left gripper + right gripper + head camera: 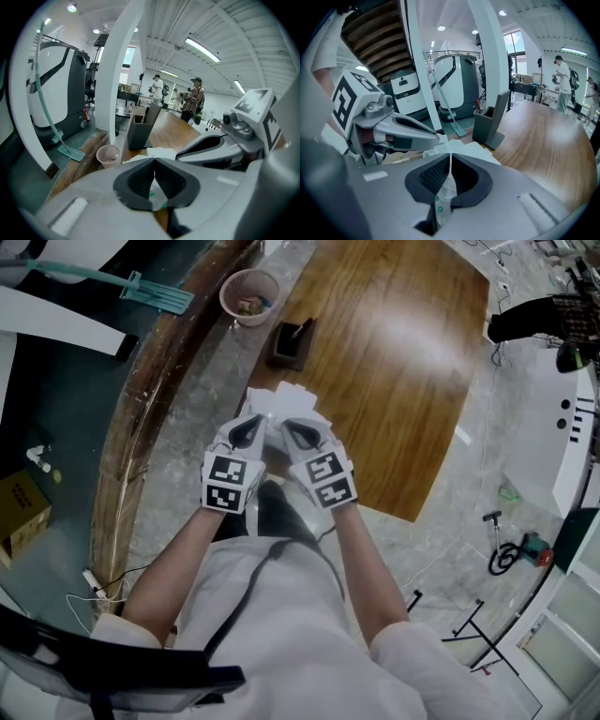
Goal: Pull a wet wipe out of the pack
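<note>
While clamped on two sides at once, risks tearing: thin white-and-green pack [442, 199], nipped flat in the closed right hand-held gripper [450, 171] and again in the closed left hand-held gripper [154, 174]. Both held tip to tip close to the chest, by the near edge of the desk [403, 371].

Could rip the film if pulled apart hard, with only an edge in each bite. Could also slip from either pinch, being thin and probably slick. Cannot tell film from wipe in either bite, so a wrong tug may free nothing.

Given by the head view alone: both forearms, and the pair's place against body and desk. Given by the gripper views alone: ribbed pads fully together on the white strip with green print.

Just beyond the tips, white sheets [286, 404]. Farther along, a dark holder [292, 341] and a pink cup [249, 294], well apart from the work. Farthest, from the left gripper view only, people [195, 97] standing across the room.
</note>
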Action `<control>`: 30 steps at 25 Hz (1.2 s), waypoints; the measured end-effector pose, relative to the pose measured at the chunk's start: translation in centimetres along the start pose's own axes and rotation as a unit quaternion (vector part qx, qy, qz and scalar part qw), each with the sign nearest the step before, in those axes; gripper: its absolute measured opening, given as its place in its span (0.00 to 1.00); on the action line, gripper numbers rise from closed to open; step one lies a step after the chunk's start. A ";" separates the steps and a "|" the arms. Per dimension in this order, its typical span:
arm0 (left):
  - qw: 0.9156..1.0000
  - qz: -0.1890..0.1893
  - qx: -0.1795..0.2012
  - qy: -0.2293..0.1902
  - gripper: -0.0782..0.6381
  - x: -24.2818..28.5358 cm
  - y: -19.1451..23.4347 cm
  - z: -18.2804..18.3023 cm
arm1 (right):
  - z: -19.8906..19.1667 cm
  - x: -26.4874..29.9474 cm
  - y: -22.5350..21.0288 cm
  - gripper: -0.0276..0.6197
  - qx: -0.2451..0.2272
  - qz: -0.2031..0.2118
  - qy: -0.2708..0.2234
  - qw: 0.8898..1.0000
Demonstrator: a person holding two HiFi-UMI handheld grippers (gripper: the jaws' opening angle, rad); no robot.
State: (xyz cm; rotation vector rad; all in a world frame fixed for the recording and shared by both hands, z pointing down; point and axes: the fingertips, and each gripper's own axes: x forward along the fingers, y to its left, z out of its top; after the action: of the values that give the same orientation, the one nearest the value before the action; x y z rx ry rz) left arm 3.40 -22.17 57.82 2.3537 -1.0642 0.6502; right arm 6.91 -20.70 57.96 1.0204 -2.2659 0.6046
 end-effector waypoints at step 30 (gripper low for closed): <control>1.000 -0.016 0.007 -0.003 0.16 -1.2 -1.3 0.5 | 1.0 -1.2 0.2 0.06 0.012 -0.011 -0.024 1.000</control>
State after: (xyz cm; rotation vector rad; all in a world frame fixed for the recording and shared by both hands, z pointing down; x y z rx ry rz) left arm 3.80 -21.03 56.40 2.3814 -1.0254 0.6405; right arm 7.13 -20.52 56.40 1.0818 -2.2913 0.6041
